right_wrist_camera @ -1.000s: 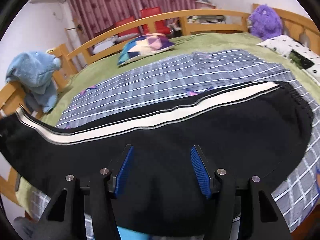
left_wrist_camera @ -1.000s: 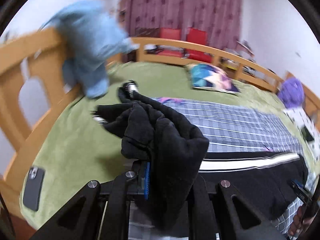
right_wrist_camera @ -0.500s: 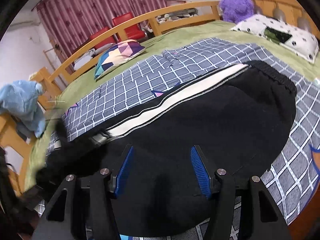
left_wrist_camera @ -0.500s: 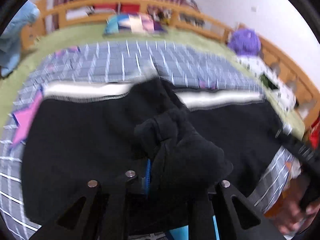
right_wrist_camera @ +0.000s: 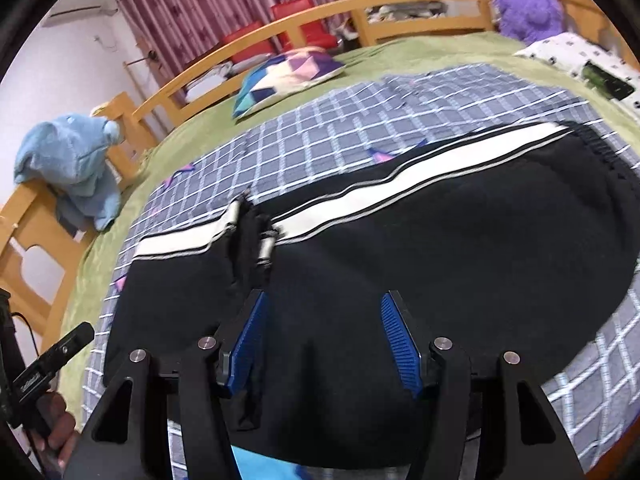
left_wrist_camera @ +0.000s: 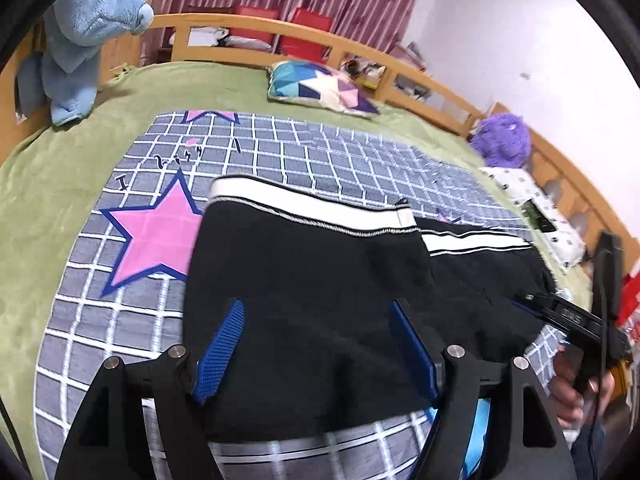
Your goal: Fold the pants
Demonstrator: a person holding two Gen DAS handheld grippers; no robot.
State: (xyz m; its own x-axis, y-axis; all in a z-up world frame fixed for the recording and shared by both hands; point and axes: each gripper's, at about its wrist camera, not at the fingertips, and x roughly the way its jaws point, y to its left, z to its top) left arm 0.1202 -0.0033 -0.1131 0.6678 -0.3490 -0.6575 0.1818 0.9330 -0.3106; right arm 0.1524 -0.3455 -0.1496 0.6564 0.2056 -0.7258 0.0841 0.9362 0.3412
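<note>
Black pants [left_wrist_camera: 320,280] with a white side stripe [left_wrist_camera: 312,204] lie on the checked blanket, the leg end folded over toward the waist. In the right wrist view the pants [right_wrist_camera: 460,248] show the folded cuff edge [right_wrist_camera: 252,232] lying on the body. My left gripper [left_wrist_camera: 316,312] is open and empty just above the folded cloth. My right gripper [right_wrist_camera: 324,304] is open and empty above the near edge of the pants, and it also shows at the right of the left wrist view [left_wrist_camera: 568,314].
A grey checked blanket [left_wrist_camera: 120,320] with a pink star covers a green bedspread [left_wrist_camera: 48,184]. A blue plush [left_wrist_camera: 84,40] hangs on the wooden rail. A patterned cushion [left_wrist_camera: 320,88], a purple plush [left_wrist_camera: 504,140] and a white pillow [left_wrist_camera: 536,208] lie farther back.
My left gripper carried the bunched pant leg from the left bed rail across onto the pants and let it go; its jaws are now open. The right gripper stayed open over the near edge.
</note>
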